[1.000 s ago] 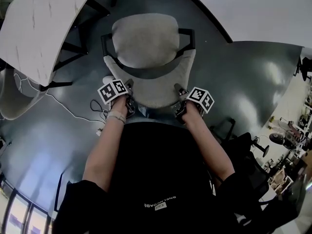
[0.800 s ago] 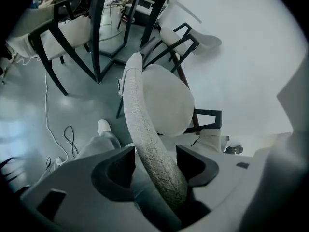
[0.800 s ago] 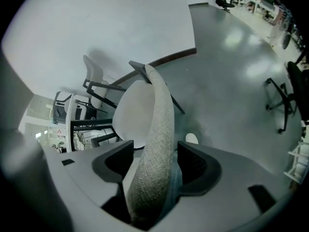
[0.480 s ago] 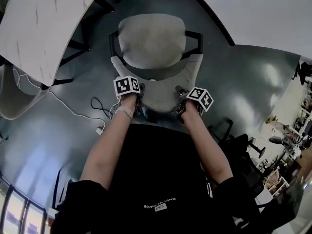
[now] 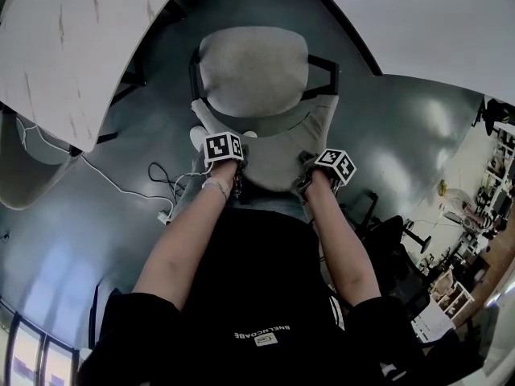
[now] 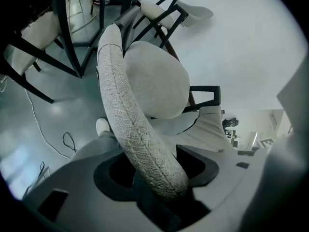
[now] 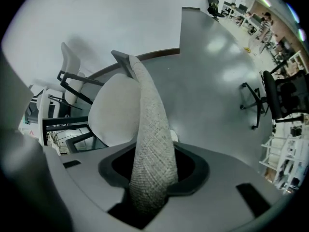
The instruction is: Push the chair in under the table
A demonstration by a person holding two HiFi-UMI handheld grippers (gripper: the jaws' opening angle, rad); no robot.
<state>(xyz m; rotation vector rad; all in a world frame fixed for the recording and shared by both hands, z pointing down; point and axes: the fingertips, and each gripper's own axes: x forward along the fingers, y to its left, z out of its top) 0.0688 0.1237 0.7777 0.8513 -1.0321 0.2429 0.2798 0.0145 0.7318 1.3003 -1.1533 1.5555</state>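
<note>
Head view: left gripper (image 6: 159, 178) and just-closing right gripper (image 7: 152, 178) pinch chair backrest (image 5: 278, 155) in their jaws; table (image 5: 64, 47) ahead-left, cable (image 5: 161, 175) on floor (image 5: 80, 240).

From the chair (image 5: 253, 71), the table (image 5: 72, 55) blocks 9 to 11 o'clock; a cable (image 5: 161, 187) lies at 8 — open floor (image 5: 402, 135) spreads toward 3 o'clock.
</note>
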